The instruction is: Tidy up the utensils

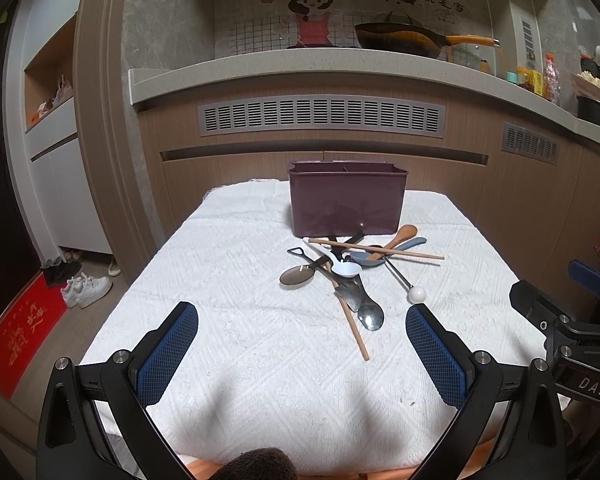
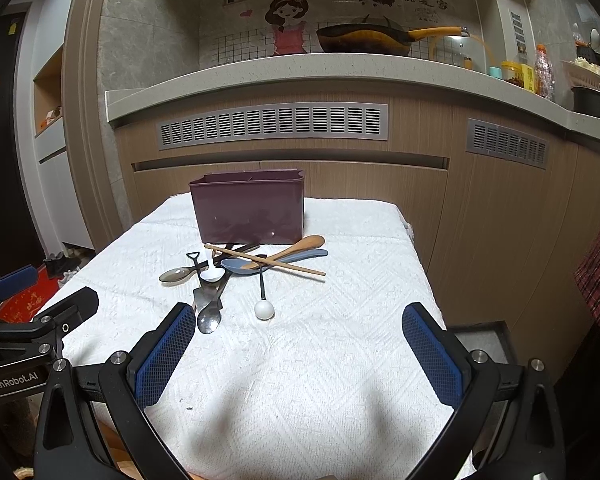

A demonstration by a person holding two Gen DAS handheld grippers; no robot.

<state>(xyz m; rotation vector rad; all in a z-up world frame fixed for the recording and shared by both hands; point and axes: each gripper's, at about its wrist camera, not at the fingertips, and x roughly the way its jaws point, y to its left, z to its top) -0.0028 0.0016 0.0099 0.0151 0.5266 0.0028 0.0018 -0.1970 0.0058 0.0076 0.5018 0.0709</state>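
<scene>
Left gripper (image 1: 302, 322) spread wide, empty, poised low over the white towel (image 1: 228, 344). Right gripper (image 2: 299, 322) likewise gaping, clamped on nothing, level beside it. Both aimed at the utensil pile (image 1: 348, 272) ahead, probably lined up for a first pick. Nearest in the heap: a metal spoon (image 1: 370, 314) and a white ball-ended stirrer (image 1: 417, 294), easy to reach. Crossed above: a wooden chopstick (image 1: 380, 249), wooden spoon (image 1: 400, 236), blue spoon (image 1: 366, 258). Behind, nearly touching the heap: a maroon divided caddy (image 1: 346, 204), apparently unfilled, likely the destination.
</scene>
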